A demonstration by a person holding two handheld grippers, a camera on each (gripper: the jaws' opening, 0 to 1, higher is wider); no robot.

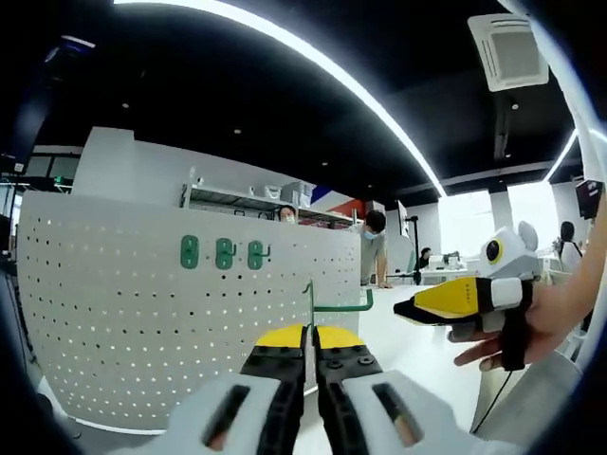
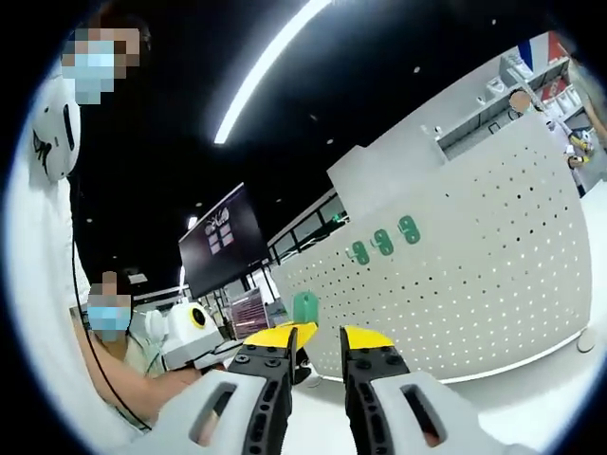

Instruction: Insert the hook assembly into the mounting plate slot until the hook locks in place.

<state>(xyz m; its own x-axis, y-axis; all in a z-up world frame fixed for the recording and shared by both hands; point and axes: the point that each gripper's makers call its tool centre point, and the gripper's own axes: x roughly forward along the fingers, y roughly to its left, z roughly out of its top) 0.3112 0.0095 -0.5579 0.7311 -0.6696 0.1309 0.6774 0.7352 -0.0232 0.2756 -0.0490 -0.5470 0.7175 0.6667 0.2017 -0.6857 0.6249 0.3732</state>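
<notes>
A white curved pegboard (image 1: 142,322) stands upright with three green hook plates (image 1: 224,253) mounted in a row near its top. My left gripper (image 1: 310,336) is shut on a thin green hook assembly (image 1: 327,305), held in front of the board's right edge. The hook's arm points right. My right gripper (image 1: 446,300) comes in from the right in a person's hand, apart from the hook. In the right gripper view, my right gripper (image 2: 325,337) is open with nothing between its jaws. Beyond it are the green hook's plate (image 2: 305,305), the pegboard (image 2: 474,284) and its mounted hooks (image 2: 383,242).
The pegboard stands on a white table (image 1: 417,351). Behind it are shelves (image 1: 237,199) and people at a far counter. A dark screen (image 2: 223,237) hangs at the left of the right gripper view, and a person stands close on that side.
</notes>
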